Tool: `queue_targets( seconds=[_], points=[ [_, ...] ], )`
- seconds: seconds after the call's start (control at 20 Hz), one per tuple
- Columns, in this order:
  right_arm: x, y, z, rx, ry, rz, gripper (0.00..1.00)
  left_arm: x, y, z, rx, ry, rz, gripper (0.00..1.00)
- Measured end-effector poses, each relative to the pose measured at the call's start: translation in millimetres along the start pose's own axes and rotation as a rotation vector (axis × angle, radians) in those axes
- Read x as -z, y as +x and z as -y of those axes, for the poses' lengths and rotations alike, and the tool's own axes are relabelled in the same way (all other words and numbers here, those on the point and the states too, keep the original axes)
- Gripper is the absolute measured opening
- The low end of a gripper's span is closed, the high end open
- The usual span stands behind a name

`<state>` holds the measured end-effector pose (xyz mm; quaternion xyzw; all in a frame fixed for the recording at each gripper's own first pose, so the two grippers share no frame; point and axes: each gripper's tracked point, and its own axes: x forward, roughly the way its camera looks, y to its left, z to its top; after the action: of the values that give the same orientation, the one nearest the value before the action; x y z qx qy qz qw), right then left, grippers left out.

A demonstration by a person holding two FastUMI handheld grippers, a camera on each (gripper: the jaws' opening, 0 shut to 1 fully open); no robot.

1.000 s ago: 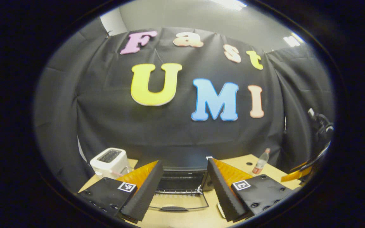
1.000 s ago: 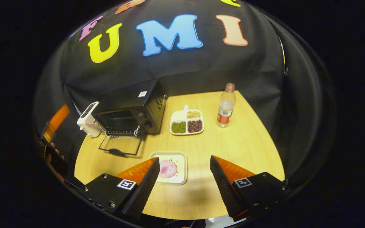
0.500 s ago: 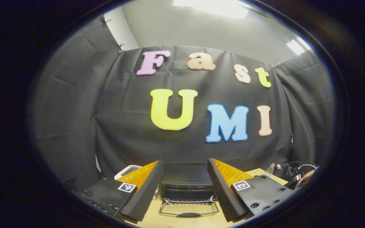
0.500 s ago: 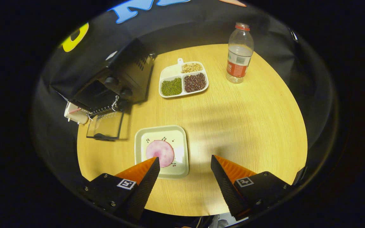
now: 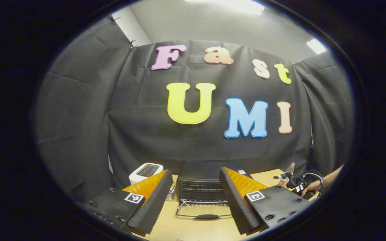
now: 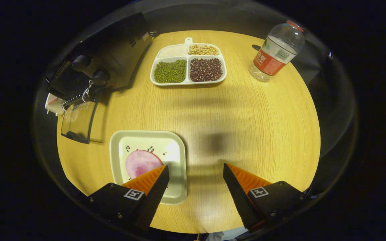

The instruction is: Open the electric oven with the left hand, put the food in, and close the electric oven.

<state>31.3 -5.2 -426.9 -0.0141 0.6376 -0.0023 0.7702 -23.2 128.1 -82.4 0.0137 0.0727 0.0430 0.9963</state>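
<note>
The black electric oven [image 5: 199, 182] stands at the back of the wooden table with its glass door [image 5: 202, 211] folded down flat; it also sits at the upper left in the right gripper view, oven [image 6: 112, 53] and door [image 6: 78, 122]. My left gripper [image 5: 195, 201] is open, held back from the oven with nothing between its fingers. A pink slice of food [image 6: 141, 162] lies on a pale square plate [image 6: 176, 157]. My right gripper [image 6: 195, 190] is open above the plate's right edge, its left finger over the food. The other gripper and a hand [image 5: 308, 189] show at the right of the left gripper view.
A white toaster [image 5: 145, 171] stands left of the oven. A divided tray of beans [image 6: 189, 63] and a plastic bottle [image 6: 275, 53] sit at the far side of the table [image 6: 246, 127]. Black cloth walls close in behind.
My left gripper has drawn back from the open oven and tilted down a little. My right gripper has tipped down and moved closer over the plate; the food now lies by its left finger.
</note>
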Motion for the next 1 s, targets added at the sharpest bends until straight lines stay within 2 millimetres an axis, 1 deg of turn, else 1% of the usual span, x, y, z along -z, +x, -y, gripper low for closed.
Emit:
queue_targets(
  seconds=[0.2,0.25,0.3,0.35,0.4,0.45,0.5,0.55,0.6,0.65,0.7,0.75,0.8,0.85,0.9,1.0],
  points=[
    [5,15,1,0.023,-0.016,-0.022,0.98,2,-2,-5,-0.008,-0.006,-0.008,0.98],
    [3,13,-2,0.011,-0.003,-0.015,0.98,4,-2,-5,-0.010,-0.010,-0.013,0.98],
    [2,14,-2,0.002,-0.002,-0.012,0.93,5,-2,-5,-0.012,-0.015,-0.015,0.99],
    [2,13,-9,-0.030,-0.008,-0.007,0.90,6,0,-3,-0.008,-0.023,-0.015,0.99],
    [4,11,-10,-0.042,-0.015,-0.002,0.76,6,0,-1,-0.005,-0.031,-0.014,0.99],
    [3,14,-16,-0.071,-0.014,0.008,0.64,6,1,-1,-0.005,-0.035,-0.016,0.99],
    [1,14,-18,-0.078,0.009,0.012,0.42,6,2,0,-0.005,-0.037,-0.016,0.94],
    [4,14,-17,-0.085,0.002,-0.002,0.20,5,2,2,-0.003,-0.040,-0.014,0.95],
    [7,15,-18,-0.097,0.007,-0.019,0.18,4,2,4,-0.001,-0.042,-0.013,0.99],
    [6,12,-17,-0.119,-0.014,-0.025,0.13,2,1,3,0.001,-0.041,-0.010,0.95],
    [10,16,-16,-0.147,-0.016,-0.035,0.08,0,0,4,0.002,-0.037,-0.004,0.95],
    [9,14,-15,-0.165,-0.007,-0.024,0.02,-2,0,5,0.003,-0.033,0.002,0.95],
    [11,13,-16,-0.186,0.023,-0.022,0.02,-3,-1,6,0.003,-0.032,0.005,0.95],
    [13,12,-16,-0.219,0.065,-0.017,0.01,-4,-1,6,0.003,-0.031,0.007,0.99],
    [13,11,-16,-0.262,0.120,-0.016,0.00,-7,-2,6,0.002,-0.030,0.009,0.98],
    [18,10,-22,-0.383,0.239,-0.028,0.01,-8,-2,4,-0.002,-0.028,0.010,0.98]
  ],
)
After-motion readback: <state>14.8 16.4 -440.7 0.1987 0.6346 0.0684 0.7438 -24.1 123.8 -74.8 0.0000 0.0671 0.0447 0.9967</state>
